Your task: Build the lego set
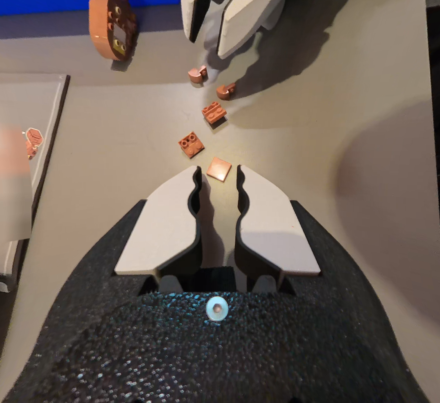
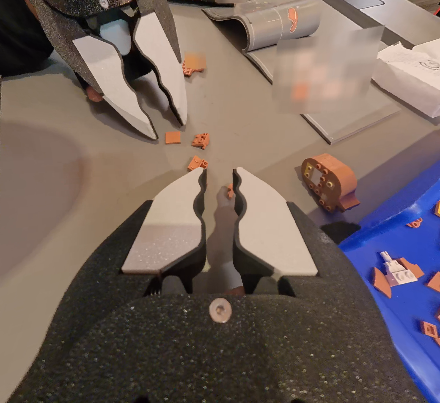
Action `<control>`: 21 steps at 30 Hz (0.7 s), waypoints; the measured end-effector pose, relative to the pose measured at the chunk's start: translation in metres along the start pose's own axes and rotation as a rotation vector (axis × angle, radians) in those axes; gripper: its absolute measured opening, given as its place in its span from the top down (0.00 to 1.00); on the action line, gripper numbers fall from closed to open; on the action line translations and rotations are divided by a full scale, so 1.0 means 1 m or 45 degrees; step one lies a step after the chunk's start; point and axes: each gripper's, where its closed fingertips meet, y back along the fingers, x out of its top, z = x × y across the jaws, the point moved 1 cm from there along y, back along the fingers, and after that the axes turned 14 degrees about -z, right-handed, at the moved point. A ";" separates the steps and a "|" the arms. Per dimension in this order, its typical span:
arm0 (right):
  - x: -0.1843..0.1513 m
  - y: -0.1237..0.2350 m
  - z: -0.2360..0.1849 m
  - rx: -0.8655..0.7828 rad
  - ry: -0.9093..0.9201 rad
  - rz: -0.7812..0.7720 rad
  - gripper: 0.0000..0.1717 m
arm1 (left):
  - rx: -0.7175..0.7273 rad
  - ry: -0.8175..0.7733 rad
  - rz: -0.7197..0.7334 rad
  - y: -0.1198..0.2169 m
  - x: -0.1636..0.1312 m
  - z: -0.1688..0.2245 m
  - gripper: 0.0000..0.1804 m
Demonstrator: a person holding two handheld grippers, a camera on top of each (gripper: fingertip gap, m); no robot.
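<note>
Where the grey table [image 2: 250, 130] lies bare beside its blue tray [image 2: 392, 237] of loose bricks: oval brown brick model [image 2: 331, 181] near the tray; flat square tile [image 1: 218, 168] just ahead of the parted, unladen left gripper [image 1: 218, 169]; right gripper [image 2: 219, 172] parted, a small brick [image 2: 230, 190] beside one pad.

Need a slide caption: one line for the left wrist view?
Open left gripper jaws hover by a flat square orange tile on the grey table, a row of small orange bricks beyond.

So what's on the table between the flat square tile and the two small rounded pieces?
Two studded brown bricks: one just past the flat tile, another nearer the rounded pieces. The left wrist view shows it.
</note>
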 end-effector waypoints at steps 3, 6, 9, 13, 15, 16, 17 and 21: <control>0.000 0.000 0.000 0.001 0.001 0.000 0.88 | 0.009 0.004 -0.032 -0.001 0.001 -0.003 0.84; 0.000 0.000 0.000 0.002 0.002 -0.001 0.88 | 0.004 0.083 -0.019 0.001 0.007 -0.009 0.85; 0.000 0.000 -0.001 0.000 0.006 -0.006 0.88 | -0.009 0.199 0.001 0.001 0.013 -0.015 0.85; -0.001 -0.001 -0.002 0.000 0.017 -0.015 0.88 | 0.014 0.275 -0.033 -0.008 0.015 -0.019 0.85; -0.001 -0.001 -0.002 0.003 0.018 -0.018 0.88 | 0.022 0.287 -0.046 -0.012 0.015 -0.019 0.85; -0.001 -0.001 -0.002 0.002 0.019 -0.017 0.88 | 0.028 0.292 -0.048 -0.013 0.016 -0.019 0.85; -0.001 -0.001 -0.003 0.003 0.019 -0.017 0.88 | 0.032 0.293 -0.042 -0.013 0.017 -0.019 0.85; -0.002 -0.001 -0.003 0.001 0.023 -0.016 0.88 | 0.085 0.330 0.029 -0.005 0.018 -0.022 0.85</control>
